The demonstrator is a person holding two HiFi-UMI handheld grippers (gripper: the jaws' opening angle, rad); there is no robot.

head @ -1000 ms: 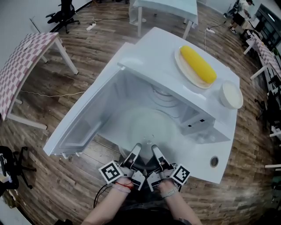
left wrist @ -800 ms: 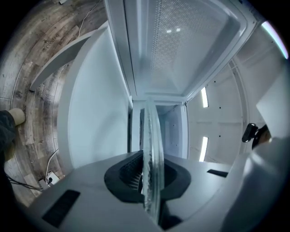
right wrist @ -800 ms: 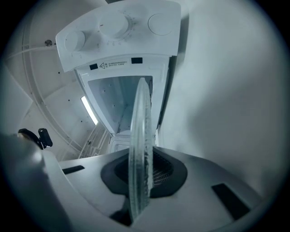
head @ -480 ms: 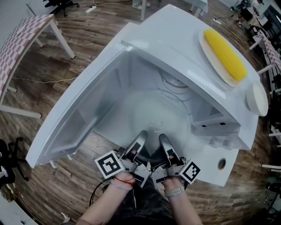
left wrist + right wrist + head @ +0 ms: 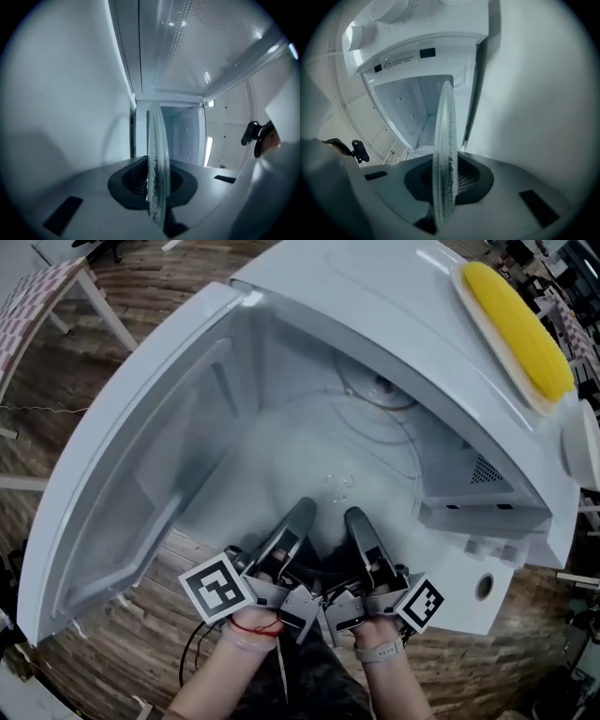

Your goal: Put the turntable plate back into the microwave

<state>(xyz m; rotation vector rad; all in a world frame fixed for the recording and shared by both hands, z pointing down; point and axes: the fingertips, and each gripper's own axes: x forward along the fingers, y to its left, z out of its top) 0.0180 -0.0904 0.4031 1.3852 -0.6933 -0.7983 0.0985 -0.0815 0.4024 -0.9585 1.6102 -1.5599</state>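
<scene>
You hold glass turntable plate (image 5: 314,460) by near rim: left claw (image 5: 302,514) and right claw (image 5: 357,521) both clamped on its edge, side by side (two grips probably keep it level). Plate reaches into microwave (image 5: 394,306) cavity, not yet released. Door (image 5: 122,484) stands wide open for clearance.

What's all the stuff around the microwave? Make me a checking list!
Surface: white microwave, door swung open.
Job's things: glass turntable plate, reaching into the opening.
Clutter: corn on a dish and a white bowl, on the microwave's top.
Grippers: left gripper and right gripper, both shut on the turntable plate's near edge.
Cables: dark cable by the left wrist.
Surroundings: wooden floor, checkered table.
</scene>
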